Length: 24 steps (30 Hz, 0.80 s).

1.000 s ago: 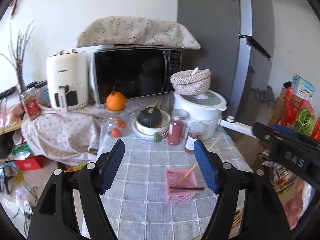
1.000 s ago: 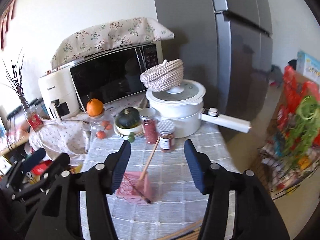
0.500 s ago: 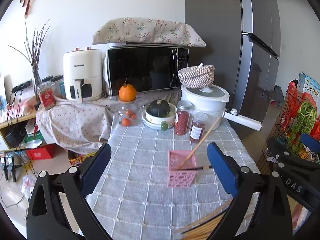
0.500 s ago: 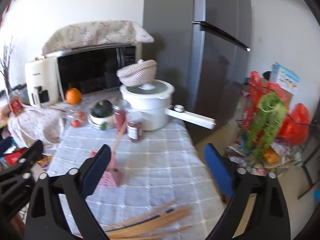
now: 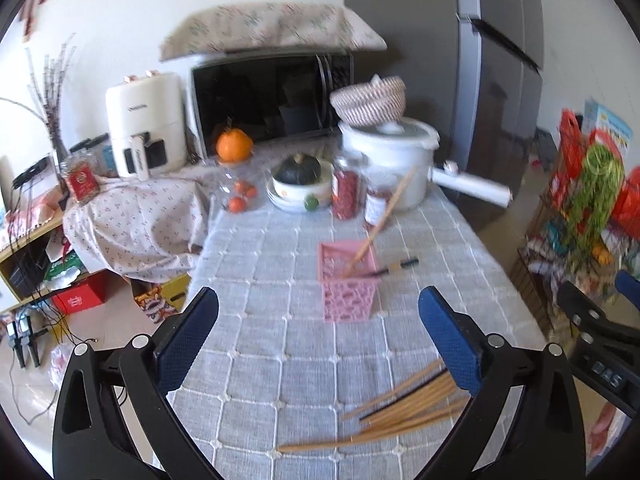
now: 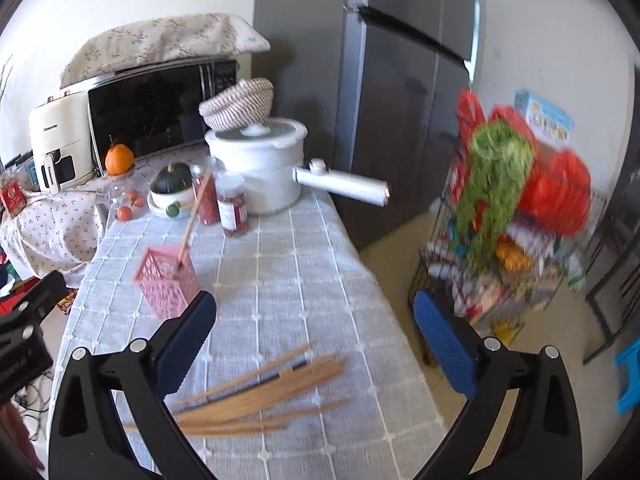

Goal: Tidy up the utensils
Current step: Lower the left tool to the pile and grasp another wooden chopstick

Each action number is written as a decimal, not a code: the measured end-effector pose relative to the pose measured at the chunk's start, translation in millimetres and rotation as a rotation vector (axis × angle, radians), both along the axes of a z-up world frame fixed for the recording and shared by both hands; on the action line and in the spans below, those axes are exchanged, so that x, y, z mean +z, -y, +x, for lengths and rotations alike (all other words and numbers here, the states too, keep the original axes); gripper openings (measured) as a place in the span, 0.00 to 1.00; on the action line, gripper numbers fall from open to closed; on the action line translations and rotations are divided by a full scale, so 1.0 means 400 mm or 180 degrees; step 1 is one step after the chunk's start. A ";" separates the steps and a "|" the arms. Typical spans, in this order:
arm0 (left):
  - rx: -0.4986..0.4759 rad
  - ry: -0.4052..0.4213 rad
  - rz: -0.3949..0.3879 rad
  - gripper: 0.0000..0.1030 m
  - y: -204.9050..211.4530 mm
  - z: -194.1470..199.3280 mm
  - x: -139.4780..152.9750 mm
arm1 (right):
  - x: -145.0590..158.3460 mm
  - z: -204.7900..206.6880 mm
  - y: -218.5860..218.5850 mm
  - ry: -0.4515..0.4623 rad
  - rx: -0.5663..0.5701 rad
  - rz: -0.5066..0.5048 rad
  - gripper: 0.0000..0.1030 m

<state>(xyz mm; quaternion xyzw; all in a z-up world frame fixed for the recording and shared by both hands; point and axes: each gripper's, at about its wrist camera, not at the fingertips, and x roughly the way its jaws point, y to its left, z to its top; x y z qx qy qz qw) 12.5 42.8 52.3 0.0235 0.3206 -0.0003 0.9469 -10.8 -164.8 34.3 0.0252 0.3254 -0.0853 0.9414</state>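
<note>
The loose bundle of bamboo chopsticks (image 5: 404, 408) lies fanned on the near part of the grey checked tablecloth (image 5: 288, 360), tips spread, not yet sorted. Beyond it, near the middle of the table, stands the pink perforated plastic utensil basket (image 5: 349, 286). One long wooden chopstick (image 5: 382, 220) leans out of it, and a dark-handled utensil (image 5: 394, 269) rests across its rim. This basket is judged to be the destination for the loose chopsticks.

The left gripper (image 5: 318, 344) has just been opening; its blue pads stand wide apart, with nothing between them. It hangs over the cloth, angled down, with the chopstick bundle just beside its right pad. The right gripper (image 6: 314, 344) has likewise just been opening and is equally empty, its jaws spread above the bundle (image 6: 256, 392). Both are judged to be positioned for a pick-up from the pile. The fan shape makes single sticks hard to isolate.

At the far end of the table stand a white electric pot with a long handle (image 6: 260, 164), an inverted woven basket (image 6: 238, 104) on its lid, two red-filled jars (image 5: 346, 194), a bowl holding a dark green squash (image 5: 298, 170) and an orange (image 5: 234, 144). Behind are a black microwave (image 5: 268, 96) under a floral cloth, a white air fryer (image 5: 146, 124) and a grey refrigerator (image 6: 400, 80). A wire rack of bright bags (image 6: 516, 208) stands to the right.
</note>
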 end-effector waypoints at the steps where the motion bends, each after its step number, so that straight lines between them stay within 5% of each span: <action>1: -0.0044 -0.0063 0.0014 0.93 0.006 0.004 -0.011 | -0.017 -0.011 0.017 -0.0057 -0.0017 0.0062 0.94; 11: -0.1001 -0.1187 0.0128 0.93 0.199 0.108 -0.198 | -0.245 -0.098 0.223 -0.0727 -0.0491 0.0555 0.94; 19: -0.1345 -0.1830 0.0102 0.92 0.376 0.268 -0.326 | -0.301 -0.103 0.268 -0.0953 -0.0507 0.0889 0.94; 24: -0.1308 -0.2178 0.0110 0.68 0.419 0.355 -0.397 | -0.329 -0.091 0.292 -0.1131 -0.0497 0.1231 0.94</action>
